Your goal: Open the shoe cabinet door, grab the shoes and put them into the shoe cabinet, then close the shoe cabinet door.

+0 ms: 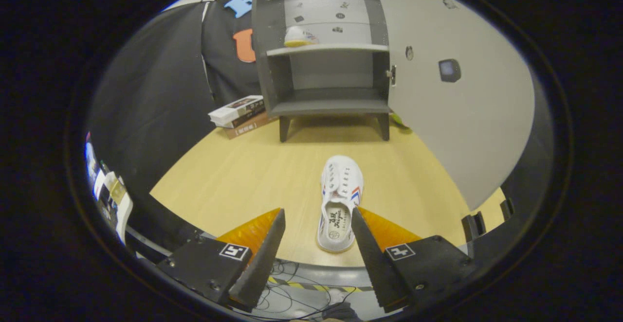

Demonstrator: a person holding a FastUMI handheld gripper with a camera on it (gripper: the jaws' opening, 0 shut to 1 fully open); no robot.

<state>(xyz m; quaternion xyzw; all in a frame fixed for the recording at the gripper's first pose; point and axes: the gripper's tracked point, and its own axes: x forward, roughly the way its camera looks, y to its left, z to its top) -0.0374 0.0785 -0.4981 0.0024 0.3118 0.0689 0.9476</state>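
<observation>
Fig. legend, gripper view. Tongs [317,222] are hanging released, fingers spread wide w/ nothing gripped; the right finger [364,237] is sitting just beside the heel opening of the white sneaker [339,200], while the left finger [270,244] is standing well apart from it.

Left to right: books [242,115] are lying stacked on the desk [229,181] beside the cabinet's left leg; the shoe cabinet [325,54] is standing at the desk's far side w/ its door [452,113] swung open to the right; a second shoe [298,36] is already resting on the upper shelf [331,48]; a small green-yellow obj. is peeking from behind the door's lower edge, too hidden to identify.

Risks (judged): the sneaker is lying off-centre toward the right finger, so closing now is likely to nudge or spin it rather than clamp it. It is also sitting near the desk's front edge, so a push could tip it off. The open door is crowding the right side of the approach; a wide carry could clip it.

Count: tongs 1; sneakers 2 (1 on desk, 1 shelved); books approx. 3; cabinet 1; door 1; shelves 2.
</observation>
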